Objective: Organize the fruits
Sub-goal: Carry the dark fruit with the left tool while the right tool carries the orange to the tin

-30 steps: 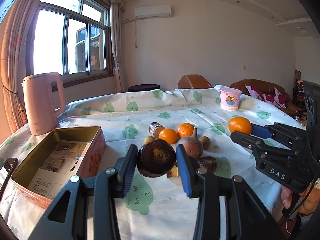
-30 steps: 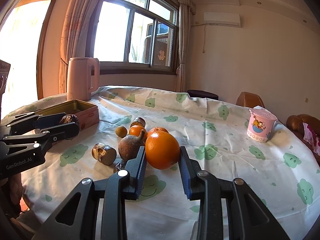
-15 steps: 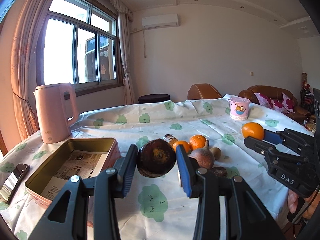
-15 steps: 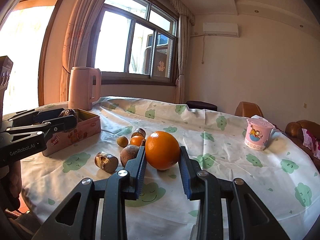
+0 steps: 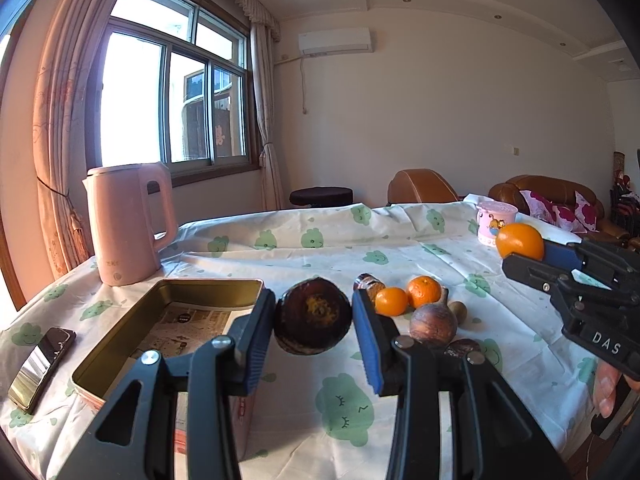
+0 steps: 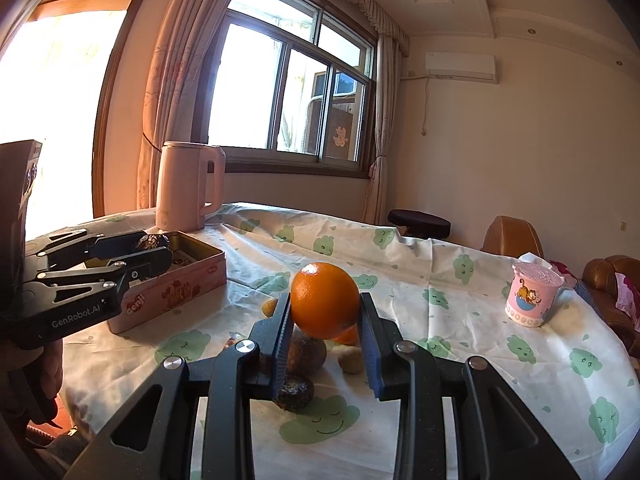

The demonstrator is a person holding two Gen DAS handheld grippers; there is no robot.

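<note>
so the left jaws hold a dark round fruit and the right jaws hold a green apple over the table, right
Not quite. The right gripper holds a large round orange, not a green apple, as the right wrist view shows. The left gripper does hold the dark round fruit.

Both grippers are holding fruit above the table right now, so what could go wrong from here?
The big round orange is pinched only at its sides by the right gripper; it might slip onto the fruits below. The left gripper carries its dark brown round fruit near the open gold tin box; its rim could be clipped.
</note>
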